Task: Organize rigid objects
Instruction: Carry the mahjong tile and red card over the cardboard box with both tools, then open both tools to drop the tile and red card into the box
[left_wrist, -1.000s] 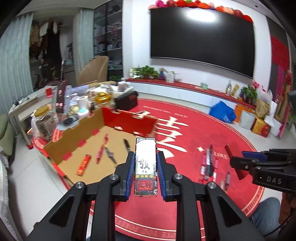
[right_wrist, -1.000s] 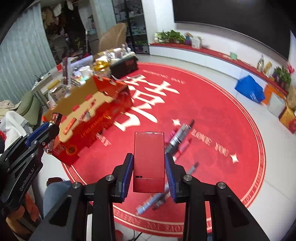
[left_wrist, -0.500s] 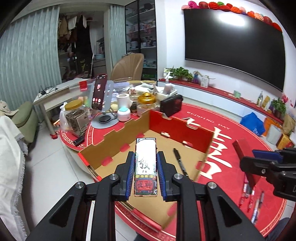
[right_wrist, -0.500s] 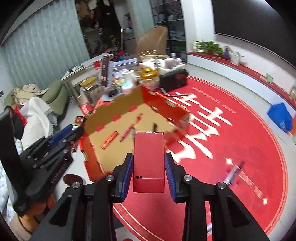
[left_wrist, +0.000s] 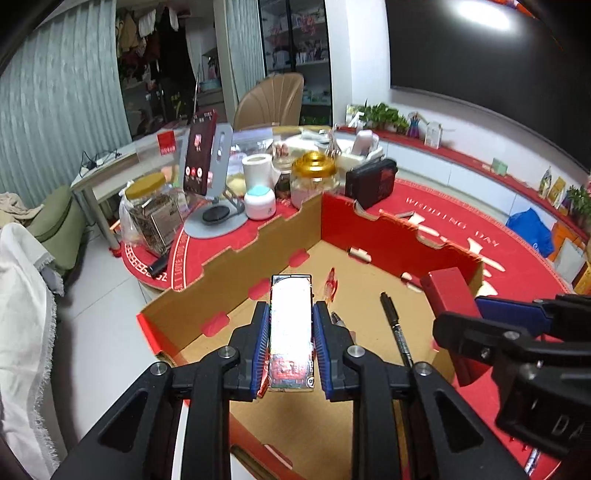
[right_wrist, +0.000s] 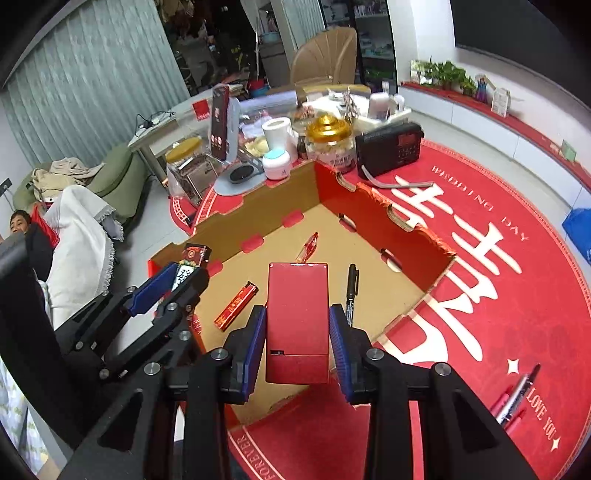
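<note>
Both tools now hover over the cardboard box (right_wrist: 388, 221), left tool (left_wrist: 290, 332) clamping a printed pack (left_wrist: 290, 325), right tool (right_wrist: 297, 332) a red box (right_wrist: 297, 314).

One cardboard box (right_wrist: 258, 206) holds two pens (right_wrist: 350, 291), one lighter (right_wrist: 236, 306). Two small boxes (right_wrist: 297, 321) are gripped. Perhaps three pens (right_wrist: 515, 402) lie on the rug.

Glare washes out the face of the printed box (left_wrist: 290, 328) pinched in my left gripper (left_wrist: 290, 347), my red box (right_wrist: 297, 325) hides the cardboard tray (right_wrist: 258, 199) floor beneath it, and the pens (right_wrist: 517, 398) on the carpet run off the frame's edge.
</note>
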